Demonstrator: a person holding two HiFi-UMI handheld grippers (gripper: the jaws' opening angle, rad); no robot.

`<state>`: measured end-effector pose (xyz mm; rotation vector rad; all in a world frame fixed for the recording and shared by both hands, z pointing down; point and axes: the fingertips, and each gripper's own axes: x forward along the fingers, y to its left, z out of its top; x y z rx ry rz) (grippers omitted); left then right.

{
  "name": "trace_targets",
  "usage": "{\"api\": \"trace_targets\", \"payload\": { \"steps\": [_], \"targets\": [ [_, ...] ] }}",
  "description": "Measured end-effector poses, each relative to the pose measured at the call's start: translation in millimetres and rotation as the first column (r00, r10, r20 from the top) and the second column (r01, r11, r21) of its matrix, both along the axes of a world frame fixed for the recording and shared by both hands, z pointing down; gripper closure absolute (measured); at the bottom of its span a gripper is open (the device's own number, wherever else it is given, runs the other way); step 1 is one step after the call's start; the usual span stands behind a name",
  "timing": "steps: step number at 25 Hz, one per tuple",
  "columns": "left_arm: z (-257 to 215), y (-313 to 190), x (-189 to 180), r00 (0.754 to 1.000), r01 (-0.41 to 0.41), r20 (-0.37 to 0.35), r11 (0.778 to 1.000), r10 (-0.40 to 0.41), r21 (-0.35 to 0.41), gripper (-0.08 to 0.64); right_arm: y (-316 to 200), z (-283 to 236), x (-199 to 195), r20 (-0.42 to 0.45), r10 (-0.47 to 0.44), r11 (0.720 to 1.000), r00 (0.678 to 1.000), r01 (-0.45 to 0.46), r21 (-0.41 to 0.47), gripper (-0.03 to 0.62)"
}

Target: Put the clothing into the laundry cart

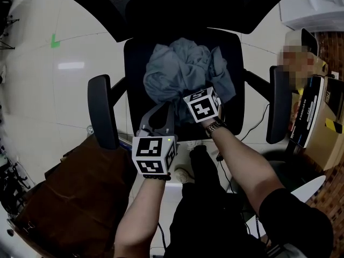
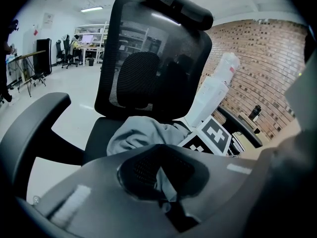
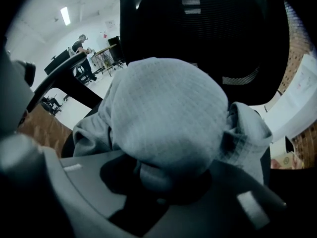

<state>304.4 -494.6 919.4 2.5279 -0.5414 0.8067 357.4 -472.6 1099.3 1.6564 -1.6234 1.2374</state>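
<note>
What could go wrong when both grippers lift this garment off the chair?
1. The left gripper pinches only a thin fold of the grey garment; it may slip out during the lift.
2. The garment is crumpled, so loose parts could hang down and catch on an armrest.

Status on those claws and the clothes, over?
Left gripper, right gripper: both shut on gray clothing. Clothing heaped on office chair seat. Armrests either side.
</note>
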Motion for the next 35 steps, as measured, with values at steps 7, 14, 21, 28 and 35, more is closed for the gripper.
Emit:
{"api": "trace_targets", "payload": {
  "steps": [7,14,21,28,35],
  "targets": [
    [-35,-9,1,1.0,0.013,-0.011,1.0,-0.013,0.021,0.558,-1,-40,-6,0.038,-0.006,0.999,0.999,0.004,0.054,0.476],
    [-76,-7,-12,0.998,0.042,-0.038,0.998,-0.04,0.055,0.558,3,-96,-14,0.028,-0.018,0.991,0.999,0.014,0.135,0.48],
    [-122,4,-29,0.996,0.075,-0.061,0.993,-0.07,0.093,0.558,13,-159,-22,0.008,-0.031,0.977,0.999,0.028,0.211,0.481],
    [-188,20,-54,0.991,0.111,-0.091,0.982,-0.099,0.149,0.558,21,-252,-32,-0.025,-0.038,0.949,0.999,0.044,0.312,0.482],
    [-261,38,-97,0.981,0.155,-0.146,0.965,-0.126,0.212,0.558,30,-354,-57,-0.064,-0.04,0.909,0.997,0.063,0.413,0.482]
  ]
}}
